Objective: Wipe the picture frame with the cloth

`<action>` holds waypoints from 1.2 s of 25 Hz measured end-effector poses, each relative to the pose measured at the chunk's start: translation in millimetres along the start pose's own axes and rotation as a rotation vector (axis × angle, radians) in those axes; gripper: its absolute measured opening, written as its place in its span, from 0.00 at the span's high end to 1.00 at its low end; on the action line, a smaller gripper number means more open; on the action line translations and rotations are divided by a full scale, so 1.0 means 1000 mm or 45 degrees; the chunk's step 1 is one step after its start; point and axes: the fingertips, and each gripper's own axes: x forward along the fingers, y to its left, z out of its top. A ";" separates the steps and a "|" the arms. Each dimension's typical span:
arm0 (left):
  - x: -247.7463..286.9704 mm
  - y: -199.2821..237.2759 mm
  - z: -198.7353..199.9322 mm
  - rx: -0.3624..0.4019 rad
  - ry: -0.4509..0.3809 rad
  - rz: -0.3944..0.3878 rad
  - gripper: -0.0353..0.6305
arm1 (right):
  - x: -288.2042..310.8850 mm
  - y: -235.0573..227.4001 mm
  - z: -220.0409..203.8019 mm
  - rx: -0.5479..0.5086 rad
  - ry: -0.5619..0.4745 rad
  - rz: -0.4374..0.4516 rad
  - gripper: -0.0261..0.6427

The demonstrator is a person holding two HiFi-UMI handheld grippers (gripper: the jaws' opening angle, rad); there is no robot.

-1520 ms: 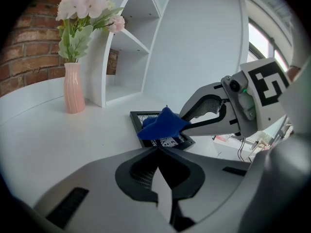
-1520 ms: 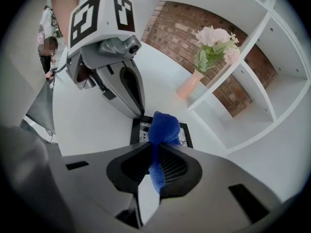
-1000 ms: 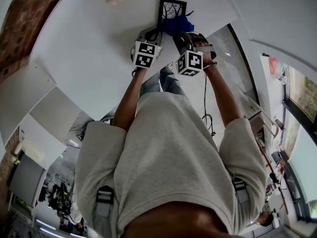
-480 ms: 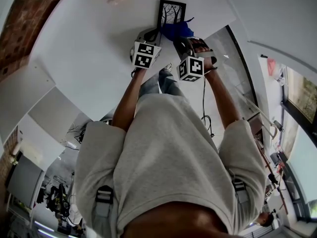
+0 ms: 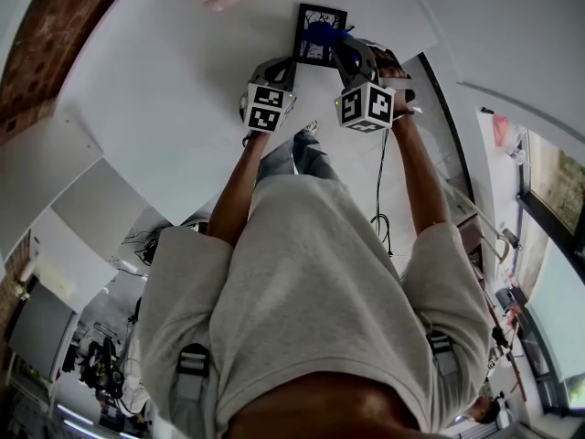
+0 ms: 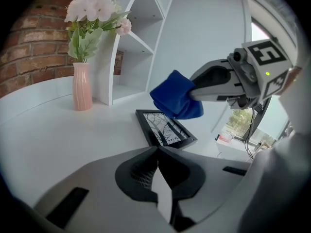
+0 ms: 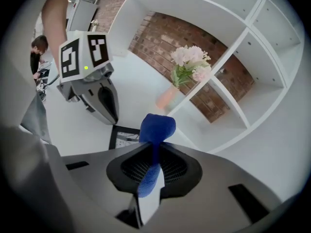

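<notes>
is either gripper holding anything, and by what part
The right gripper clamps the cloth by one end, the bunched rest sticking out past its tips. The left gripper is shut on nothing.

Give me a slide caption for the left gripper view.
Right gripper holds a blue cloth over the black picture frame on the white table, pink flower vase behind.

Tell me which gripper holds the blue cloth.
The right gripper: its jaws are clamped on the blue cloth. The left gripper is shut with nothing in it.
</notes>
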 end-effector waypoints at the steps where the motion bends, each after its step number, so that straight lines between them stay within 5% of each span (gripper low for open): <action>1: -0.001 0.000 0.002 0.000 -0.003 0.000 0.92 | 0.005 -0.009 0.003 -0.003 -0.002 -0.018 0.87; 11: 0.000 0.000 0.003 0.017 -0.001 0.003 0.92 | 0.062 -0.082 0.037 -0.008 0.011 -0.080 0.87; 30: 0.001 0.000 0.007 0.013 -0.010 -0.002 0.92 | 0.081 0.015 0.011 -0.085 0.107 0.177 0.87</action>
